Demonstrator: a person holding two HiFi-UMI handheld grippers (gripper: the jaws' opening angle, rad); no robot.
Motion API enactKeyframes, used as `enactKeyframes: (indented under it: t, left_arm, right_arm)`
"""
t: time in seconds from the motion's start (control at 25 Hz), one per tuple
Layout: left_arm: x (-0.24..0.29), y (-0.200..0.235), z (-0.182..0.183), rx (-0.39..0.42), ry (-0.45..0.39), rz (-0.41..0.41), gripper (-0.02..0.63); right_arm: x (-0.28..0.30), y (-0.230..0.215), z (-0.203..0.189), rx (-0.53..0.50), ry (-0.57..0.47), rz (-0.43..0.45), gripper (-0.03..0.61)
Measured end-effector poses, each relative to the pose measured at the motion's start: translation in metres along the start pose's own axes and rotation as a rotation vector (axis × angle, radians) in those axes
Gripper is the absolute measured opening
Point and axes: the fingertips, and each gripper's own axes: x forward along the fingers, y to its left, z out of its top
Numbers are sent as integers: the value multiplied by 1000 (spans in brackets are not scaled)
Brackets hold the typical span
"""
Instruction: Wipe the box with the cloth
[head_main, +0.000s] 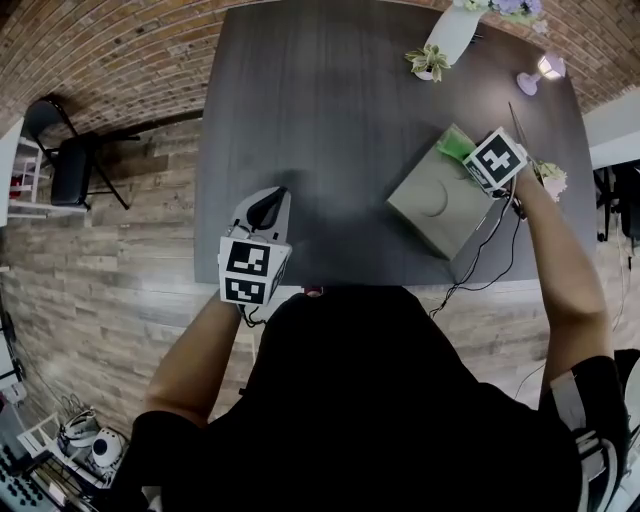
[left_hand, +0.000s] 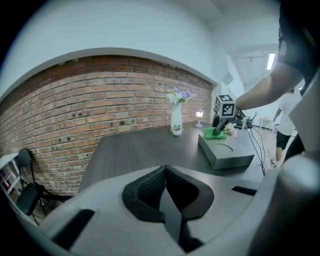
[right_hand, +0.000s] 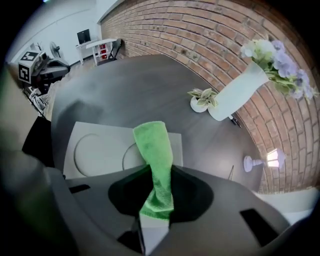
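Observation:
A flat grey box (head_main: 432, 205) with round dents in its lid lies on the dark table (head_main: 320, 120), near the right front. A green cloth (head_main: 455, 145) rests on the box's far end. My right gripper (head_main: 478, 158) stands over that end, shut on the cloth. In the right gripper view the cloth (right_hand: 155, 152) hangs pinched between the jaws (right_hand: 157, 200) and drapes onto the box (right_hand: 97, 152). My left gripper (head_main: 268, 208) hovers at the table's front edge, left of the box, shut and holding nothing (left_hand: 165, 172). From there the box (left_hand: 225, 152) and cloth (left_hand: 214, 133) show far right.
A white vase with flowers (right_hand: 235, 95), a small potted plant (right_hand: 201, 100) and a small lit lamp (right_hand: 264, 160) stand at the table's far right. Cables (head_main: 480, 260) trail off the right front edge. A black chair (head_main: 70, 160) stands left by the brick wall.

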Motion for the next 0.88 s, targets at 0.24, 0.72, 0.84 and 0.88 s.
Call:
enactKeyframes:
  t: [0.24, 0.72, 0.84, 0.88]
  left_arm:
    - [-1, 3, 4, 2, -49, -58, 9]
    - [-11, 10, -33, 22, -28, -199, 9]
    - [-11, 1, -39, 30, -20, -229, 9]
    - [-10, -3, -40, 28, -14, -239, 9]
  right_arm:
    - [-15, 59, -12, -72, 84, 0, 87]
    - [-56, 181, -26, -77, 60, 68, 87]
    - [-61, 204, -36, -63, 68, 124, 87]
    - [-62, 208, -39, -56, 66, 144, 87]
